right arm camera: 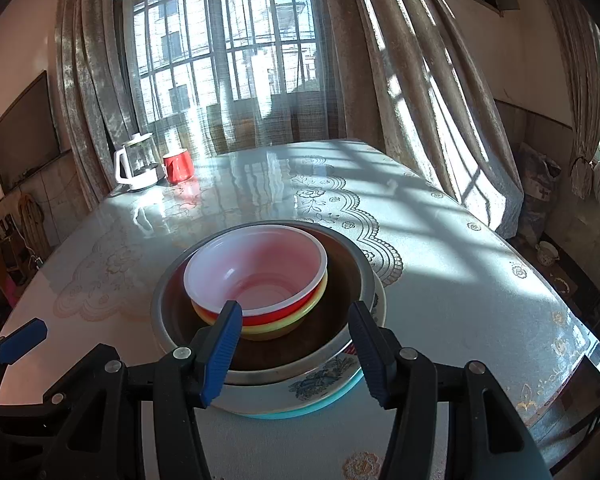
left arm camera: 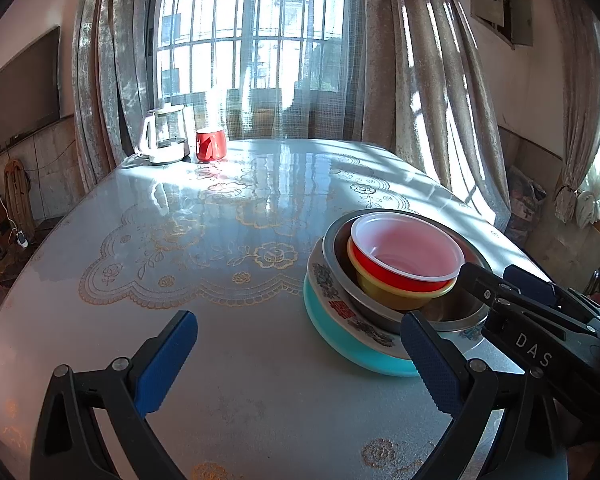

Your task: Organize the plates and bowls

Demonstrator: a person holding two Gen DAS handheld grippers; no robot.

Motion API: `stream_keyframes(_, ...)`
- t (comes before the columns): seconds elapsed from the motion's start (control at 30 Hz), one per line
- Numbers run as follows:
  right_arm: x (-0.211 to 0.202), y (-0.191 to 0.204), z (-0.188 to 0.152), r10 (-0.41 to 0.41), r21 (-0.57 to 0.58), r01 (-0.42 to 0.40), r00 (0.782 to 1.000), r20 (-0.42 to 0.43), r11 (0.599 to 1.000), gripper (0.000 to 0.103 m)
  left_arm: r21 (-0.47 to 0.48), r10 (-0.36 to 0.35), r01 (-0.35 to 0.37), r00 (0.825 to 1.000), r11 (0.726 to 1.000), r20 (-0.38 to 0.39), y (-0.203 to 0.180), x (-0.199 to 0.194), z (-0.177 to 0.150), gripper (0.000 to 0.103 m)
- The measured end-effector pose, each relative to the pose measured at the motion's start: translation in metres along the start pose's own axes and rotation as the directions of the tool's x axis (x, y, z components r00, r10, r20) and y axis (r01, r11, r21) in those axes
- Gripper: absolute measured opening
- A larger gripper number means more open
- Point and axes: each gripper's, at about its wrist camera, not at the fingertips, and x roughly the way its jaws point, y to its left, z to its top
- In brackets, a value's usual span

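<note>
Stack of bowls (right arm camera: 256, 280) on plates (right arm camera: 320, 384), lower centre of right view. Right gripper (right arm camera: 296, 352) half-wide, empty; left gripper (left arm camera: 300, 364) wide, empty. Plastic bowls light, slippery; plates likely fragile. Grip at rim.

place: home dining room | signs: curtains (left arm camera: 420, 80), barred window (left arm camera: 252, 28), wall TV (left arm camera: 20, 88), lace-clothed table (left arm camera: 220, 240), kettle (left arm camera: 164, 136)

A red plastic bowl with a white inside (right arm camera: 260, 276) is nested upright in a yellow bowl (right arm camera: 278, 326), within a steel bowl (right arm camera: 342, 276), upon a flower-patterned plate (right arm camera: 324, 380) and a turquoise plate (left arm camera: 352, 350).
</note>
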Motion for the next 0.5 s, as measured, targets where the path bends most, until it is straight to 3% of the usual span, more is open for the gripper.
stream_keyframes(0.5,-0.001,-0.0043,0.0021,0.002,0.012,-0.002,1.0,0.003,1.0,0.056,0.009,-0.004,0.004,1.0,1.0,-0.003,-0.0019,0.0014,0.0004,0.102)
